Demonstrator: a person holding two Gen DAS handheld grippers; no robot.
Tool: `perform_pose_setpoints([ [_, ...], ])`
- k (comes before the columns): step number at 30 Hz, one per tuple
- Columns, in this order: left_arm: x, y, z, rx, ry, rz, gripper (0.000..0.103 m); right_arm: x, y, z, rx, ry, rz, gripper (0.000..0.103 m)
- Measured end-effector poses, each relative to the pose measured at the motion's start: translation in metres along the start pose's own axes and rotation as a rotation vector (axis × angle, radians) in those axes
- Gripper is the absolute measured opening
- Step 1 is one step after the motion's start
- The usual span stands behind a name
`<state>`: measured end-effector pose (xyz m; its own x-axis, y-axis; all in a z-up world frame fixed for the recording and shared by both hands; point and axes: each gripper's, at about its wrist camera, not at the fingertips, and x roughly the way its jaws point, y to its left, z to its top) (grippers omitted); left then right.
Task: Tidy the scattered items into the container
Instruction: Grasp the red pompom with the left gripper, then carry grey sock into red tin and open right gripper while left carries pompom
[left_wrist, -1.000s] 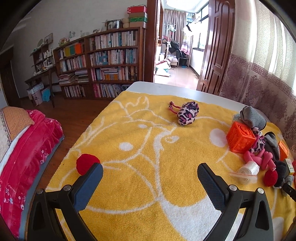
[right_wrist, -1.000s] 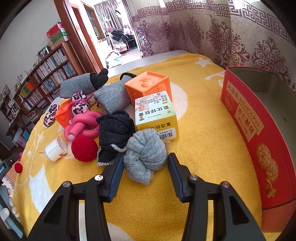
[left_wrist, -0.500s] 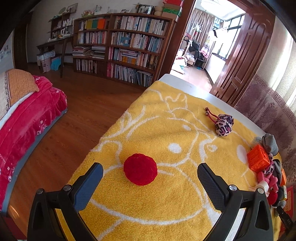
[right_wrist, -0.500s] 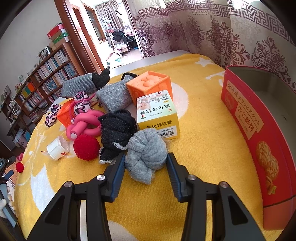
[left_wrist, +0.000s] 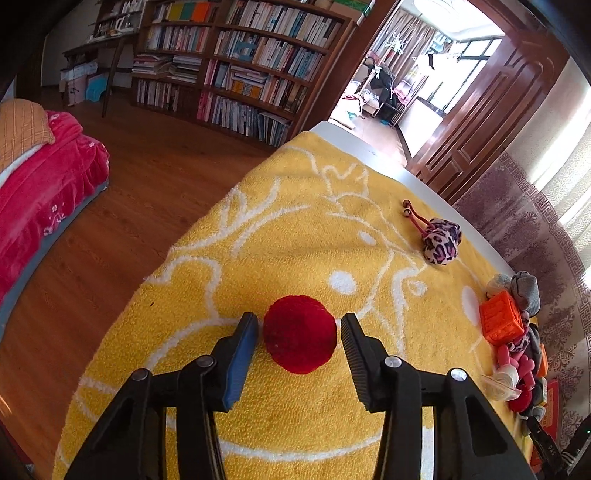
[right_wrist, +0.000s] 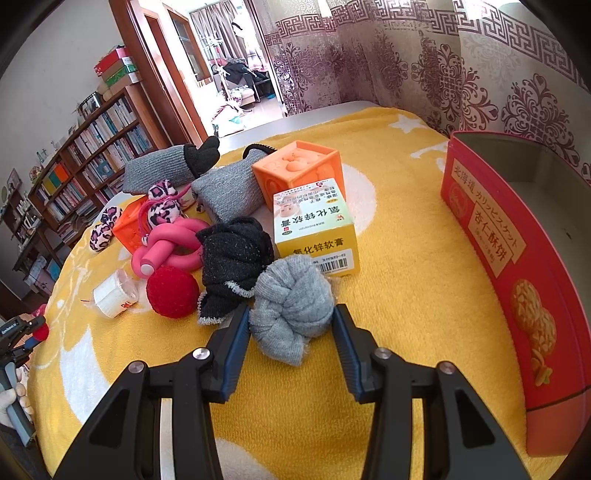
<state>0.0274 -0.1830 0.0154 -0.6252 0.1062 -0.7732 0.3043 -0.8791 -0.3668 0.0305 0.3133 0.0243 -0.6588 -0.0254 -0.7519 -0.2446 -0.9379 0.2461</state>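
Closing left gripper (left_wrist: 299, 325) around newly-centred red ball (left_wrist: 300, 334)

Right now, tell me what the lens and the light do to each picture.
Left wrist view: fisheye bends the bookshelf, corners go black, the doorway window glares. Right wrist view: the red tin bows outward, daylight glows through the curtain, the grey sock looks sharp.

Towel (left_wrist: 303, 229): looped terry cloth, rough, matt. Red ball (left_wrist: 300, 334): fuzzy yarn. Grey sock (right_wrist: 291, 302): ribbed knit. Box (right_wrist: 316, 229): glossy printed card. Cube (right_wrist: 299, 173): smooth orange plastic. Floor (left_wrist: 122, 192): polished wood.
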Motion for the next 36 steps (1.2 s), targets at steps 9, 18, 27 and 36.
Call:
perform_pose_setpoints([
  [9,-0.015,-0.004,-0.002,0.028,-0.073,-0.027,0.035,-0.004,0.0,-0.001,0.003,-0.013,0.018,0.048],
  [18,-0.015,-0.013,-0.006,0.057,-0.076,-0.045,0.035,-0.016,-0.003,-0.002,0.036,-0.061,0.061,0.047],
  [27,-0.021,-0.017,-0.008,0.071,-0.092,-0.052,0.035,-0.025,-0.003,0.0,0.039,-0.102,0.069,0.047],
  [36,-0.043,-0.046,-0.023,0.137,-0.112,-0.087,0.035,-0.047,-0.025,0.001,0.119,-0.147,0.059,0.047],
])
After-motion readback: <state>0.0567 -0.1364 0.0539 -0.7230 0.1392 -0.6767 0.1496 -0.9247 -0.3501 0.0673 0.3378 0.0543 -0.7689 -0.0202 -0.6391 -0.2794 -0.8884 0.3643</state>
